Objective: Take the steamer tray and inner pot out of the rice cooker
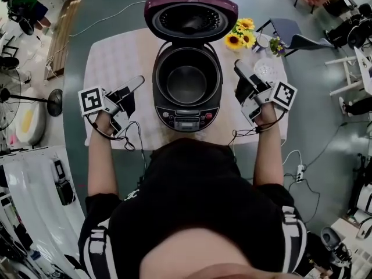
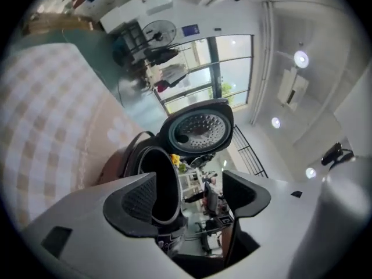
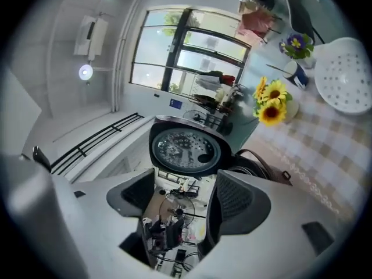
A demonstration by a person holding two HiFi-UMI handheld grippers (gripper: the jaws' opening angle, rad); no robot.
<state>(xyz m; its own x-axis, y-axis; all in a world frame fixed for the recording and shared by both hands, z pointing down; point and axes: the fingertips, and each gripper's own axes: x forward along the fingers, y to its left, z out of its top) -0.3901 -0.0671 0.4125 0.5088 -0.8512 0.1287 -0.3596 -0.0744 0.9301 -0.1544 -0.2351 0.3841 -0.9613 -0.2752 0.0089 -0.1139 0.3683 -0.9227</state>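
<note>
Several window panes (image 3: 192,51) and a white ceiling (image 2: 314,97) with round lamps (image 2: 300,58) close the room. Its grey-green floor (image 1: 104,10) runs round your bench (image 1: 273,121), which is covered by a pale checked cloth (image 1: 116,57). Mid-bench stands the rice cooker (image 1: 187,112) with its purple lid (image 1: 190,13) thrown back and the inner pot (image 1: 186,83) seated in it. To its right, on the cloth near the sunflowers (image 1: 241,32), lies the white perforated steamer tray (image 3: 347,77). Your left claw (image 1: 133,89) and right claw (image 1: 243,77) flank the cooker, apart from it, each spread wide and empty.
</note>
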